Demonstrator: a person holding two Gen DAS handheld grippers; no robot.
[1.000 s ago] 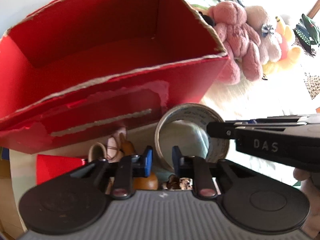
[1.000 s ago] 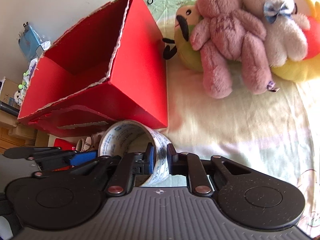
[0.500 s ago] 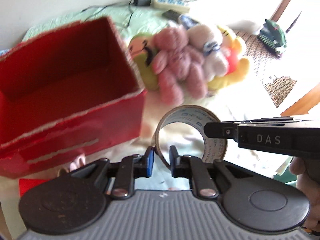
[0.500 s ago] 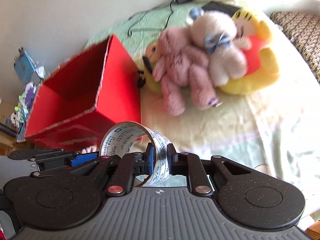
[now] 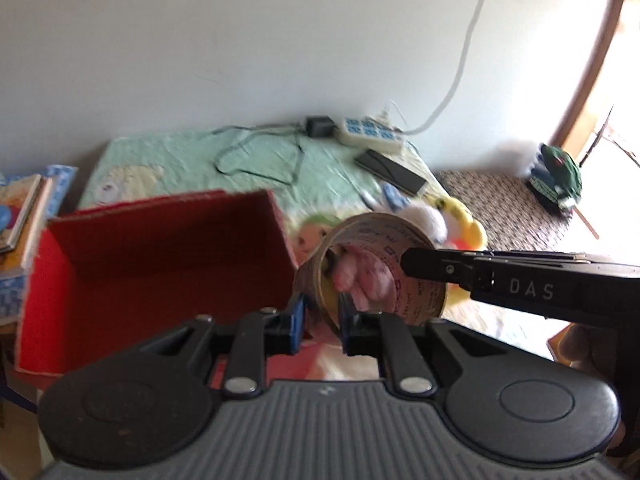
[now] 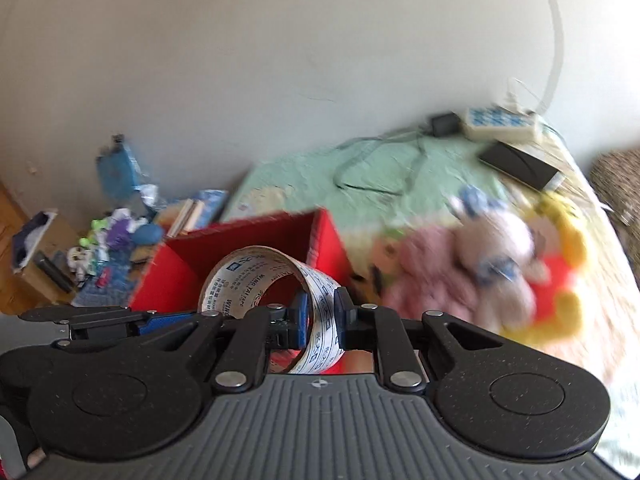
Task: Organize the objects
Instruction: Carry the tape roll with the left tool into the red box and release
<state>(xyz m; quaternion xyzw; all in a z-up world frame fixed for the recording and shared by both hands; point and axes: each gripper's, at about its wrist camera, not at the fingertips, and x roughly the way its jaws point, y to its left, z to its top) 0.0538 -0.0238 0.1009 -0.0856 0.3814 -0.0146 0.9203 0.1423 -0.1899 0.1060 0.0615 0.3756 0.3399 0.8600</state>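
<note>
Left wrist view: the left gripper (image 5: 321, 322) pinches the near wall of a roll of packing tape (image 5: 370, 270), one blue-padded finger outside the ring and the other inside. The right gripper (image 5: 404, 259) reaches in from the right, its black arm marked DAS, with its tip at the roll's far rim. The roll hangs in the air, just right of an open red cardboard box (image 5: 160, 264) that looks empty where its inside shows. Behind lie soft toys (image 5: 452, 220), partly hidden by the roll, a power strip (image 5: 370, 133) and a dark flat device (image 5: 390, 171) on a green bedcover (image 5: 180, 164)

Right wrist view: the right gripper (image 6: 321, 318) clamps the right wall of the same tape roll (image 6: 264, 280), which stands on edge in front of the red box (image 6: 256, 248). The left gripper (image 6: 24, 314) shows low at the left, beside the roll. The picture is blurred. A heap of plush toys (image 6: 492, 268) lies to the right on the bed; small clutter (image 6: 100, 240) sits at the left

Judgement: the roll is being carried, held by both grippers, most likely toward the box. The next move calls for bringing it over the box opening, lowering it, and spreading both grippers together so it drops flat inside
</note>
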